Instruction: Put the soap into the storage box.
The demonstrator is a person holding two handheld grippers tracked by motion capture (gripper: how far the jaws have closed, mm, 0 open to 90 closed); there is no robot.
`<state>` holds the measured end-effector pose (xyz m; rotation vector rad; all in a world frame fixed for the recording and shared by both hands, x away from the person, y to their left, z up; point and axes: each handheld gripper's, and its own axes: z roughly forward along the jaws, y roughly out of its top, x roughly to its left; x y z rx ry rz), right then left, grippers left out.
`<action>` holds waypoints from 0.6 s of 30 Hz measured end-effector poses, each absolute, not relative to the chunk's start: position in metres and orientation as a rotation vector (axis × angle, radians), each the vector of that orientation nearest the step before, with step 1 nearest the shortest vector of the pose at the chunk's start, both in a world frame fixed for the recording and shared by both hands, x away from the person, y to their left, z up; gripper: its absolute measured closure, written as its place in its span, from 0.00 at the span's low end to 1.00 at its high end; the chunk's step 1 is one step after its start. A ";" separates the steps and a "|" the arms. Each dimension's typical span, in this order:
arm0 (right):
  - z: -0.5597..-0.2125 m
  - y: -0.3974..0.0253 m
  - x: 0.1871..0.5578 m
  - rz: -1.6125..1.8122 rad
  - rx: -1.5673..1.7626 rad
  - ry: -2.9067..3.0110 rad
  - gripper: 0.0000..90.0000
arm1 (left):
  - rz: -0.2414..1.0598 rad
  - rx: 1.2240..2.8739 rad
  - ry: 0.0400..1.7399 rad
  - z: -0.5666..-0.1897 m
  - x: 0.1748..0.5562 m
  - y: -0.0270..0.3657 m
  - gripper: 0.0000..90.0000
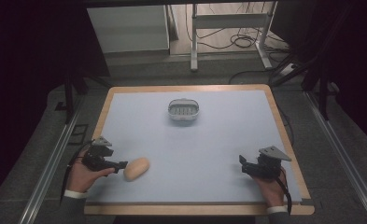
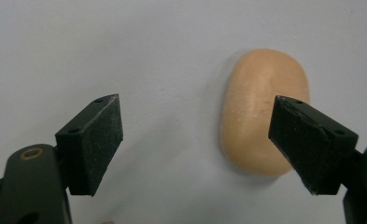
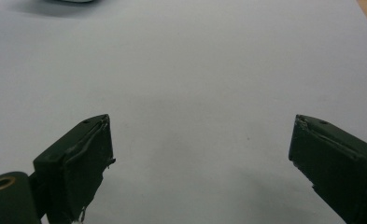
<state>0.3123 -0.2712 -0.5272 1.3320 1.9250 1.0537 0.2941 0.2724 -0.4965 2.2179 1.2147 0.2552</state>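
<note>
A peach-coloured oval soap bar (image 1: 137, 168) lies on the pale blue table mat (image 1: 195, 144) near the front left. My left gripper (image 1: 120, 165) sits just left of it, open. In the left gripper view the soap bar (image 2: 260, 98) lies ahead and to the right, partly behind the right jaw, with the left gripper (image 2: 195, 140) holding nothing. A grey-white soap dish (image 1: 183, 109) stands at the mat's back centre. My right gripper (image 1: 243, 162) rests near the front right, open over bare mat, and its jaws stand wide apart around nothing in the right gripper view (image 3: 200, 158).
The mat lies on a wooden board (image 1: 284, 126) whose edges frame it. Behind the table stand a white desk frame (image 1: 228, 28) with loose cables on the floor and a white cabinet (image 1: 127, 28). Metal rails (image 1: 340, 149) run along both sides.
</note>
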 end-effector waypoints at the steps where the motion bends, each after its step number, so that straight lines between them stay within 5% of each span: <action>1: -0.527 -0.271 0.312 1.053 1.331 1.925 0.07 | 0.249 2.236 1.201 -0.496 0.294 0.269 0.20; 18: -0.527 -0.271 0.312 1.053 1.338 1.919 0.07 | 0.227 2.314 1.146 -0.495 0.294 0.248 0.19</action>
